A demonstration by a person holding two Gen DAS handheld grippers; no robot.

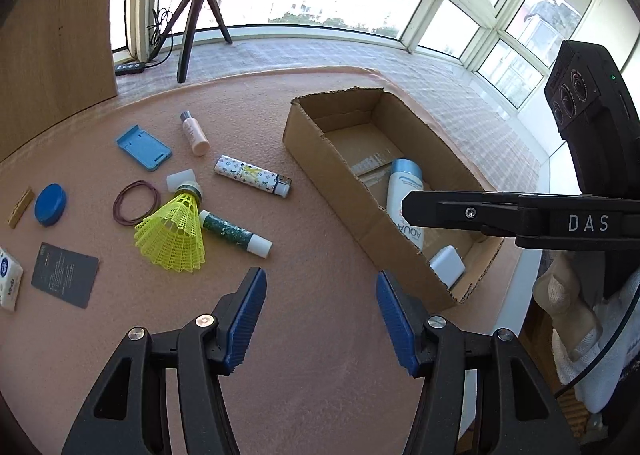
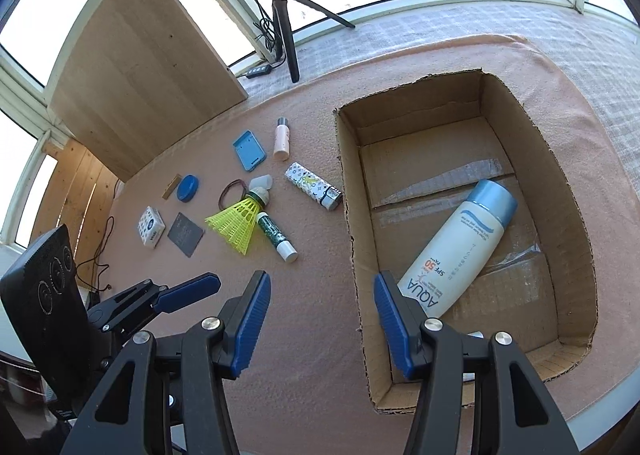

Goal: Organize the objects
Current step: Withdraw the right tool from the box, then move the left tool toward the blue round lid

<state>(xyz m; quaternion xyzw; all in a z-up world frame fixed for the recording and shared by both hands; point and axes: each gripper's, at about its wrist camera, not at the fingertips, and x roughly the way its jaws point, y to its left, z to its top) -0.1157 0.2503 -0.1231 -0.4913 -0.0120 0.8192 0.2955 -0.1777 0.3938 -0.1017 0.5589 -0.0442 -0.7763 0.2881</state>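
Note:
An open cardboard box [image 1: 304,135] [image 2: 348,215] holds a white AQUA sunscreen bottle [image 1: 404,203] [image 2: 460,247] and a small white block [image 1: 447,265]. Left of it on the pink cloth lie a yellow shuttlecock [image 1: 172,233] [image 2: 236,221], a green tube [image 1: 234,233] [image 2: 276,237], a patterned lighter [image 1: 252,176] [image 2: 314,185], a small pink bottle [image 1: 194,133] [image 2: 282,137], a blue case [image 1: 143,147] [image 2: 249,149] and a rubber band [image 1: 136,202]. My left gripper [image 1: 320,315] is open and empty above the cloth. My right gripper [image 2: 320,315] is open and empty over the box's near left wall.
A blue lid [image 1: 50,204], a wooden chip [image 1: 20,207], a dark card [image 1: 65,274] and a tissue pack [image 1: 9,283] lie at the far left. A tripod [image 1: 196,15] and a wooden board [image 1: 52,35] stand behind. The right gripper's arm [image 1: 520,215] reaches over the box.

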